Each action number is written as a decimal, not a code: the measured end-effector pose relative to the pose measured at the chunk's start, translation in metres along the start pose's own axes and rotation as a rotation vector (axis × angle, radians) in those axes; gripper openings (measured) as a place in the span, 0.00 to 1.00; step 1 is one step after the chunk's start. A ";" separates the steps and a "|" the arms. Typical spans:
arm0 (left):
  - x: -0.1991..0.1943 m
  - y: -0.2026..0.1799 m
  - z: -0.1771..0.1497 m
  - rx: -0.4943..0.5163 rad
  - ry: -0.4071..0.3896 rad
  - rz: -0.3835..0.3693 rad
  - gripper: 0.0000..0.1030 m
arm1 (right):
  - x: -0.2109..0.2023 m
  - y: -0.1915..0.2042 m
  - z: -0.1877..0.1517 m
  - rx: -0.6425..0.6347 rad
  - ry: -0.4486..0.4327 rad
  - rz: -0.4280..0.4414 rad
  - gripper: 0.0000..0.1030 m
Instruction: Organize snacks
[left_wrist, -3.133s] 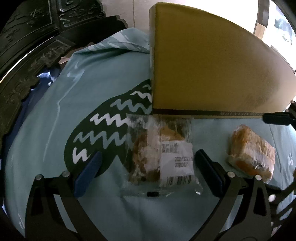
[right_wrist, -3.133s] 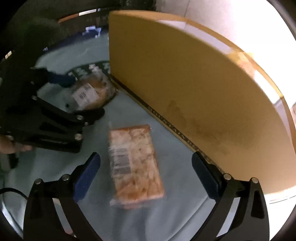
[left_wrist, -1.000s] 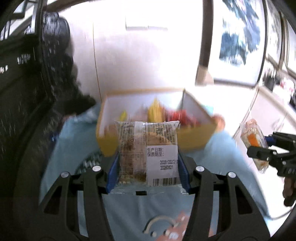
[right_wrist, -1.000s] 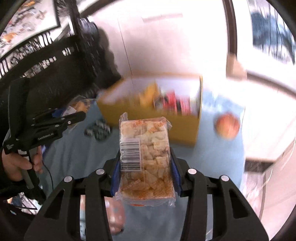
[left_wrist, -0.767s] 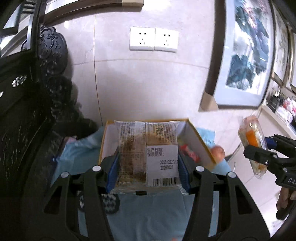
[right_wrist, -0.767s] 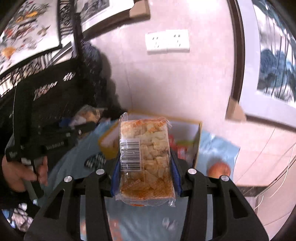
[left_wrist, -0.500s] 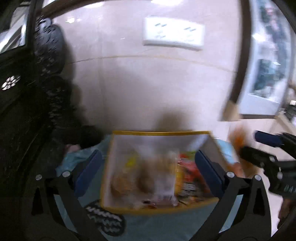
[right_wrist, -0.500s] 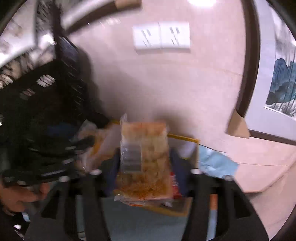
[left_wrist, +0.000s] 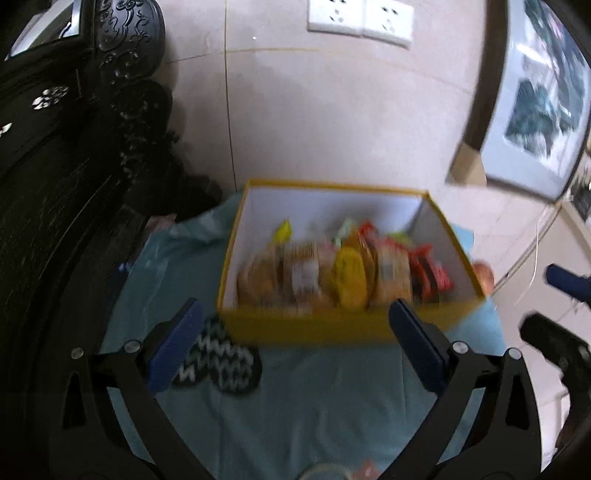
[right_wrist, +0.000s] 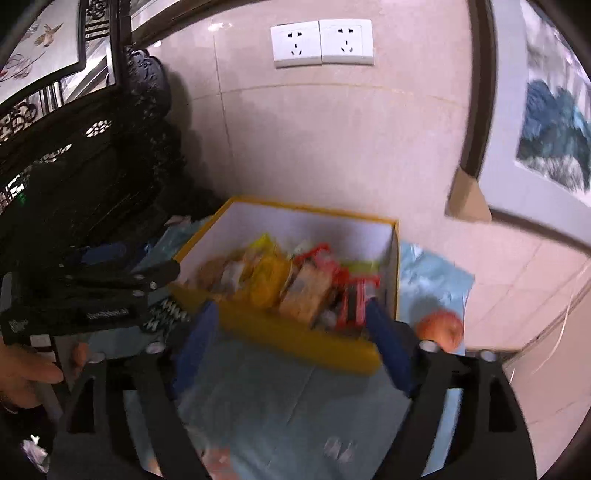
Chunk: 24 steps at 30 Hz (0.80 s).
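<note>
A yellow box (left_wrist: 317, 328) with a white interior sits on a pale blue cloth (left_wrist: 295, 406) against a tiled wall, packed with a row of wrapped snacks (left_wrist: 343, 273), blurred in the frame. The left gripper (left_wrist: 295, 343) spreads wide before the box's near wall, its jaws just opened, nothing between the blue pads (left_wrist: 175, 350). The right gripper (left_wrist: 561, 310) enters at the right edge. Wall sockets (left_wrist: 360, 18) sit above.
</note>
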<state>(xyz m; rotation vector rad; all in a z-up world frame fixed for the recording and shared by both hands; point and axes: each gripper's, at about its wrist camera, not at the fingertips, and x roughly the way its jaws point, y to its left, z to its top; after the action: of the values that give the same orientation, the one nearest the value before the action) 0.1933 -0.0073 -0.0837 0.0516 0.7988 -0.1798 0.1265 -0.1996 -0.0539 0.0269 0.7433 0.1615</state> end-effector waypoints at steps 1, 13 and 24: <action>-0.005 -0.002 -0.007 0.003 0.003 0.001 0.98 | -0.009 0.002 -0.009 0.006 0.005 -0.016 0.99; -0.135 -0.043 -0.039 0.084 -0.056 0.113 0.98 | -0.120 0.027 -0.029 0.039 -0.045 -0.148 0.99; -0.224 -0.052 -0.047 0.080 -0.142 0.133 0.98 | -0.193 0.044 -0.045 -0.012 -0.111 -0.116 0.99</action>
<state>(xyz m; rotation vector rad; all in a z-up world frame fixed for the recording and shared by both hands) -0.0026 -0.0213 0.0449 0.1653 0.6441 -0.0880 -0.0495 -0.1872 0.0462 -0.0186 0.6309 0.0530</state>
